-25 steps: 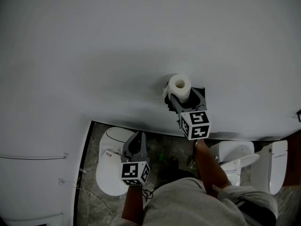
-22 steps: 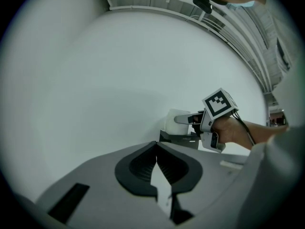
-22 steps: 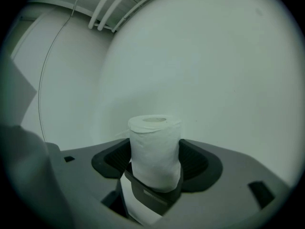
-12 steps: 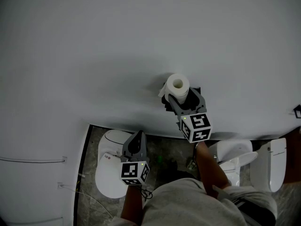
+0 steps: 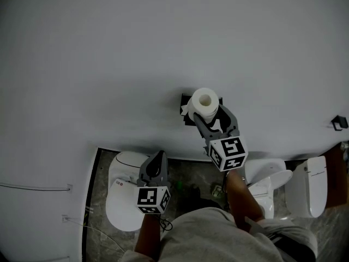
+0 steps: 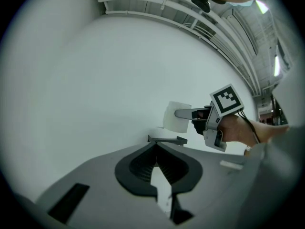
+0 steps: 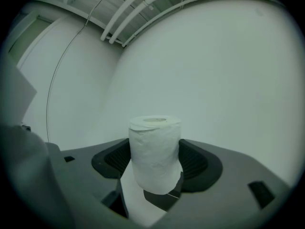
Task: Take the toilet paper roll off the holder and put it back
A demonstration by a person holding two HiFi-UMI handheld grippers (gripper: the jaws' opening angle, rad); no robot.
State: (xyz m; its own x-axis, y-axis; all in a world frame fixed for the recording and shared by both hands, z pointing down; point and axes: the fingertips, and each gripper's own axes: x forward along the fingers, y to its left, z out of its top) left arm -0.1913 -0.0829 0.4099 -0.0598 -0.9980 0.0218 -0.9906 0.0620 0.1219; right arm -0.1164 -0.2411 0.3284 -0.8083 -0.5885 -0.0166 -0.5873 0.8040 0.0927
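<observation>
step: right gripper (image 5: 209, 113) fingers clamping toilet paper roll (image 7: 155, 151), holding it just above holder (image 6: 166, 139)
left gripper (image 6: 156, 151): idling, fingers closed, empty
next: likely lowering roll back onto holder, needing core alignment

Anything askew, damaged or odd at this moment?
Nothing stands out. The toilet paper roll sits upright and intact in the right gripper, above the black holder; the left gripper is shut and empty.

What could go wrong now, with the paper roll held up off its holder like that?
1. The toilet paper roll is soft and the right tool pinches only its sides, so it might squash, tilt or slip out.
2. The holder is a small bracket on the wall; lowered off-centre, the roll could miss it and fall to the floor.
</observation>
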